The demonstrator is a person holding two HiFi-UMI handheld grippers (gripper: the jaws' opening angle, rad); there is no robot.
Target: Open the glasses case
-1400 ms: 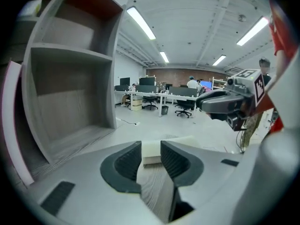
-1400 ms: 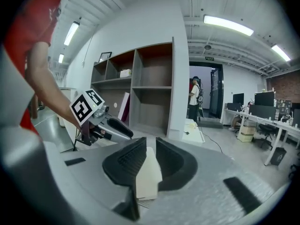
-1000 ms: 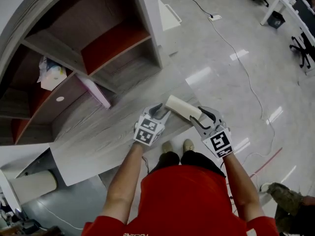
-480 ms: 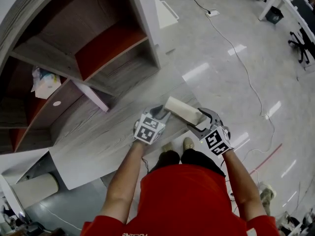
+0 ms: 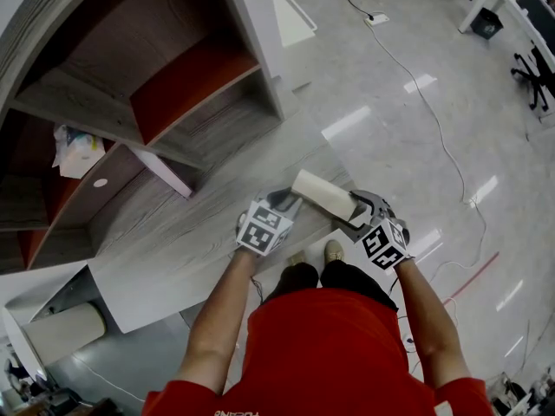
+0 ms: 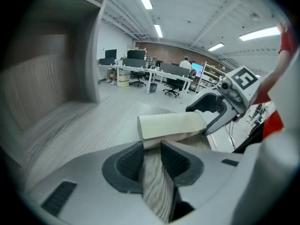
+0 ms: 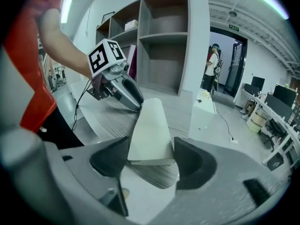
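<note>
Glasses case (image 5: 323, 194), cream, likely light, rigid, slick-skinned, sits at bench (image 5: 173, 232) edge, centre frame; left tongs (image 6: 151, 145), just narrowing, seem to nip its end; right tongs (image 7: 151, 142), just widened, clamp its flanks; best hold: lid and base separately by the seam

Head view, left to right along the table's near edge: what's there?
left tool, jaws just closing → glasses case, an end between each tool's jaws → right tool, jaws just opened wider
</note>
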